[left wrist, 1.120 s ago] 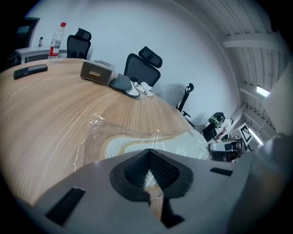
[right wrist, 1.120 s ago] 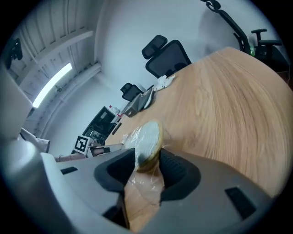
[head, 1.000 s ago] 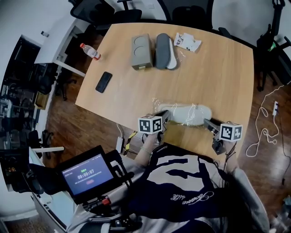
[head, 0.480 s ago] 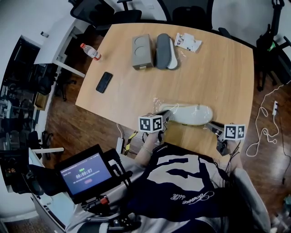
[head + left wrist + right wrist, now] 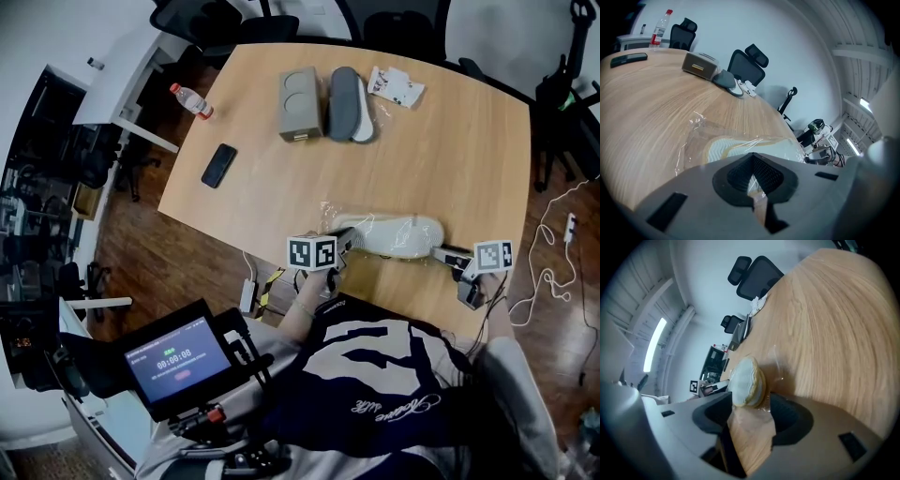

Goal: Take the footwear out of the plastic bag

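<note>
Lying near table's [image 5: 450, 141] person-side edge, pale slipper [image 5: 394, 234] in clear plastic bag [image 5: 330, 211], long axis left-right, one end toward each gripper. Left gripper [image 5: 342, 246] clamped on bag film; right gripper [image 5: 441, 253] jaws opening, slipper's right end between them

Glare on the bag [image 5: 695, 133] veils part of the shoe [image 5: 726, 145]. Print on the packet [image 5: 394, 87] is too small to read.
</note>
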A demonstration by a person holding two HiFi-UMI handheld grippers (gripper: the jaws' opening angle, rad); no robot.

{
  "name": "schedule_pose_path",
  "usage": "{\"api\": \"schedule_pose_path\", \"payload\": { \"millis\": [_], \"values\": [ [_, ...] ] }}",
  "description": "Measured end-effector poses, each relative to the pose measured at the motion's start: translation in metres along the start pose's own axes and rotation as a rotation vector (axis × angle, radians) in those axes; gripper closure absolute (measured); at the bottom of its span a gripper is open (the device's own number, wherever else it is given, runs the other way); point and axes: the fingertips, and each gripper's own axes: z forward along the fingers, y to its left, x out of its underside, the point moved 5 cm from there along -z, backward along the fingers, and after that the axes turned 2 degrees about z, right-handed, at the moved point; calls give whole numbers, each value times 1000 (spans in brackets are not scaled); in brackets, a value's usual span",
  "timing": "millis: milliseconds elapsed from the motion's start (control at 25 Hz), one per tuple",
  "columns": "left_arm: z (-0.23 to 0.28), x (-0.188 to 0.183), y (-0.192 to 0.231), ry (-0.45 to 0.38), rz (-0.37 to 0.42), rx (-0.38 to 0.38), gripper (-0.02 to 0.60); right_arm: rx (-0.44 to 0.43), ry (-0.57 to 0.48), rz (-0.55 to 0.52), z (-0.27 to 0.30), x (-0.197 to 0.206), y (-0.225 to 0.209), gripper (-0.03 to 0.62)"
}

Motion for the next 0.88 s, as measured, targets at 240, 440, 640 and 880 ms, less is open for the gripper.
{"api": "schedule_pose_path", "payload": {
  "millis": [240, 440, 640, 880],
  "values": [
    [-8, 2, -3, 8, -10, 17, 580, 36, 48, -40, 17, -9, 6, 366],
    [-5, 4, 0, 9, -13, 5, 578, 83, 42, -55, 18, -24, -1, 454],
    [-10, 3, -9, -60, 23, 46, 578, 56, -54, -57, 12, -16, 14, 497],
    [-52, -20, 5, -274, -9, -105, 578, -3, -142, -34, 0, -16, 31, 531]
  ]
}}
